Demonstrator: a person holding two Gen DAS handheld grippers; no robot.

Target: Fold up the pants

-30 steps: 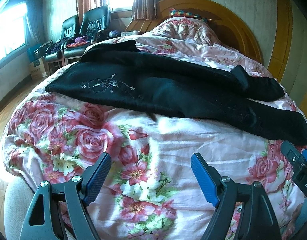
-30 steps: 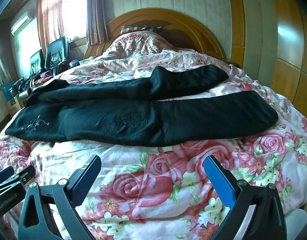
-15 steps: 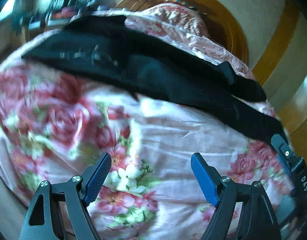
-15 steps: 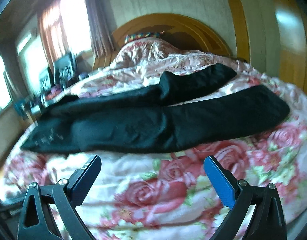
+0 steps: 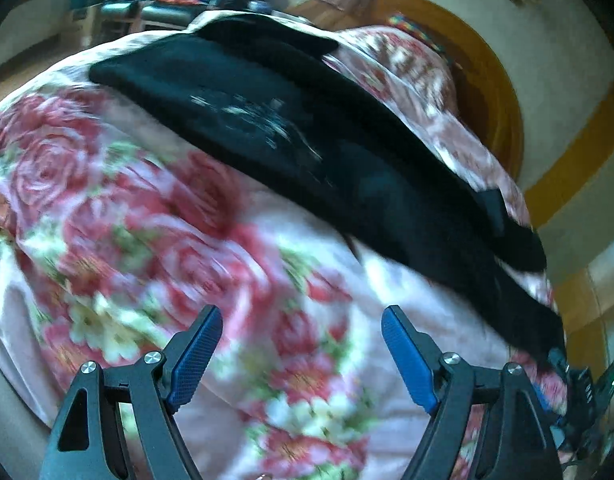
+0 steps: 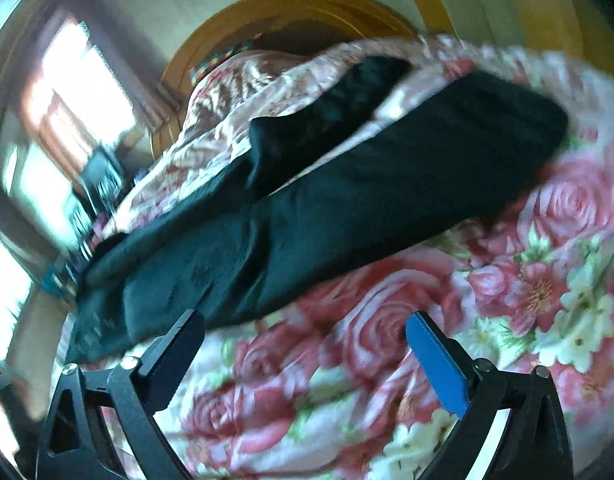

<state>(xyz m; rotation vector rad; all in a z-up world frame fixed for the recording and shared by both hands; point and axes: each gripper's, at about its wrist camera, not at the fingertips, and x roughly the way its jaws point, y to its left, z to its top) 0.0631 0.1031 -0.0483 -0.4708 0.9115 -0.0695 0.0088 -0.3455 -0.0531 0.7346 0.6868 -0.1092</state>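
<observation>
Both jaws of the left hand-held gripper (image 5: 302,342) stand wide apart with nothing between them, over bare quilt just short of the pants (image 5: 307,152). On the right hand-held gripper (image 6: 305,344) the jaws are wide but closing, with only quilt between them and the near edge of the pants (image 6: 347,208) just beyond. Black pants lie unfolded across the bed, one leg bent over on itself on the headboard side. Under them a pink rose-patterned quilt (image 5: 155,240) covers the bed. Beyond the pants rises a rounded wooden headboard (image 6: 291,8); a bright curtained window (image 6: 79,92) lies to one side. Both views are blurred.
</observation>
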